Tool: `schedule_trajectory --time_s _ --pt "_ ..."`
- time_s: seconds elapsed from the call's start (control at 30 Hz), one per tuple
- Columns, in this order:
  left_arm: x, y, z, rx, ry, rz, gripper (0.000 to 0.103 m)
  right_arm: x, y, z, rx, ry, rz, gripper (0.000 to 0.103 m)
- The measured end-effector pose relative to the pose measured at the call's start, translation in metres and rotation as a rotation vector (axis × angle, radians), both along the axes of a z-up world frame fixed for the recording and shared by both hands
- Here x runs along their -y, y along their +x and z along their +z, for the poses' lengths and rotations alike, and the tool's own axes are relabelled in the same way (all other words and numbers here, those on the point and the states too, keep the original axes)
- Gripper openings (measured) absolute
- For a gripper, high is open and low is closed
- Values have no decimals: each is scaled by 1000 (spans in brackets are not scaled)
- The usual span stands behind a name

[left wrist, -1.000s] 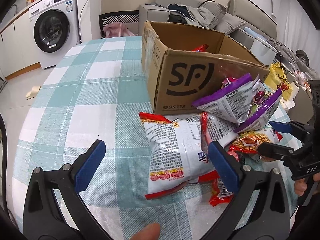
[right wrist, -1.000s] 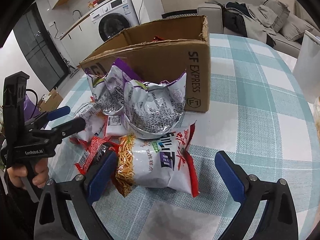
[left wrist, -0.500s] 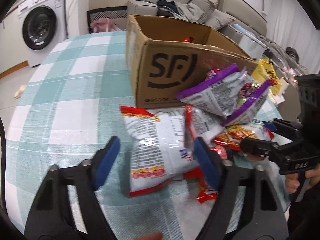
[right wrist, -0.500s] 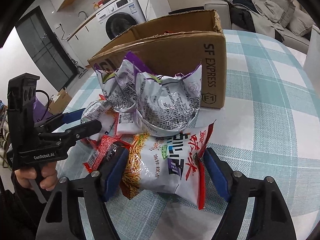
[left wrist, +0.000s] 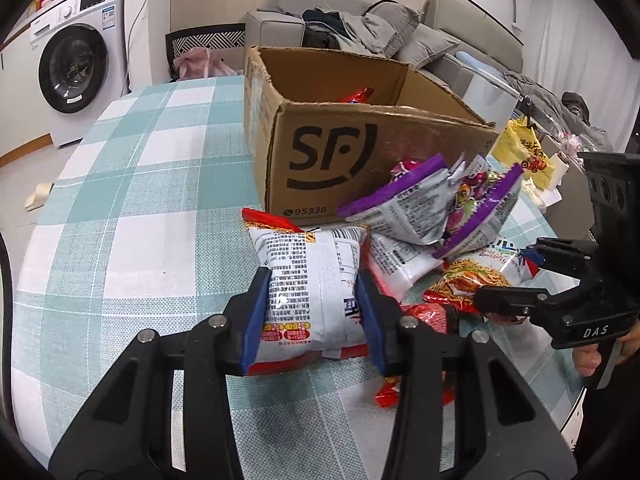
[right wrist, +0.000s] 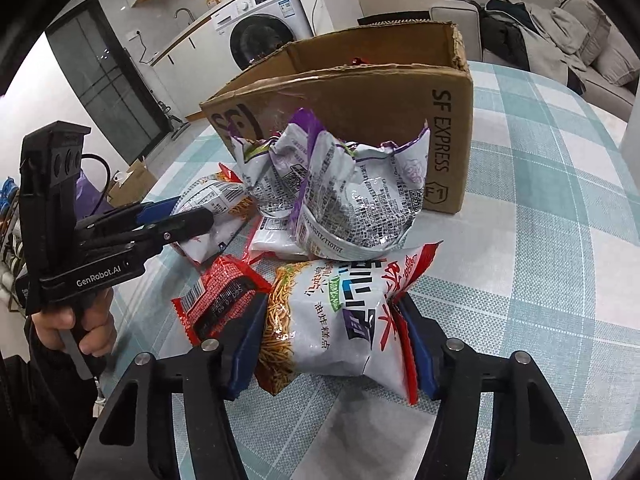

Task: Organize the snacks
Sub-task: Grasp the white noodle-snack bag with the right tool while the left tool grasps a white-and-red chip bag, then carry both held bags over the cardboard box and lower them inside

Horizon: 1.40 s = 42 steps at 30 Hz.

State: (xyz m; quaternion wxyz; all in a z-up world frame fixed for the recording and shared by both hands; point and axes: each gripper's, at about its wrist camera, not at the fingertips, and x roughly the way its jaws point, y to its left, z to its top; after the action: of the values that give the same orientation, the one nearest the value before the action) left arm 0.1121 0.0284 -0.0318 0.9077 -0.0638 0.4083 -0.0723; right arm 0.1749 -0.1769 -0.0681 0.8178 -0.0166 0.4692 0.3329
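A pile of snack packets lies on the checked tablecloth in front of an open cardboard SF box (left wrist: 360, 152). My left gripper (left wrist: 312, 316) is shut on a white and red noodle snack packet (left wrist: 308, 288), seen back side up. My right gripper (right wrist: 332, 344) is shut on another white noodle snack packet (right wrist: 336, 316), front side up. Two purple and silver packets (right wrist: 344, 196) lean against the box (right wrist: 360, 92). A small red packet (right wrist: 218, 300) lies left of my right gripper. A red packet (left wrist: 358, 95) shows inside the box.
The round table (left wrist: 120, 168) has a teal and white checked cloth. A washing machine (left wrist: 76, 60) stands far left, a grey sofa (left wrist: 360, 28) with clothes behind the box. A yellow bag (left wrist: 526, 154) sits at the table's right edge.
Both grippers moved forward and closed: the left one onto the back-side-up noodle packet, the right one onto the front-side-up noodle packet. Both were open one second ago.
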Motion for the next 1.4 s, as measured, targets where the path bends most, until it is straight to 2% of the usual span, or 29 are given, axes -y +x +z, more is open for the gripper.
schedule_trajectory --time_s 0.3,0.7,0.87,1.4 --pt "0 -9 16 45 -6 -1 39 -2 -16 19 50 58 50 60" --pt "2 -30 50 127 -17 -2 39 6 -33 53 170 128 79 60" --pt "6 -39 65 156 -20 -1 39 19 -41 71 233 160 49 60" --pt "8 -54 98 239 -16 15 39 42 -33 91 305 220 -80 60"
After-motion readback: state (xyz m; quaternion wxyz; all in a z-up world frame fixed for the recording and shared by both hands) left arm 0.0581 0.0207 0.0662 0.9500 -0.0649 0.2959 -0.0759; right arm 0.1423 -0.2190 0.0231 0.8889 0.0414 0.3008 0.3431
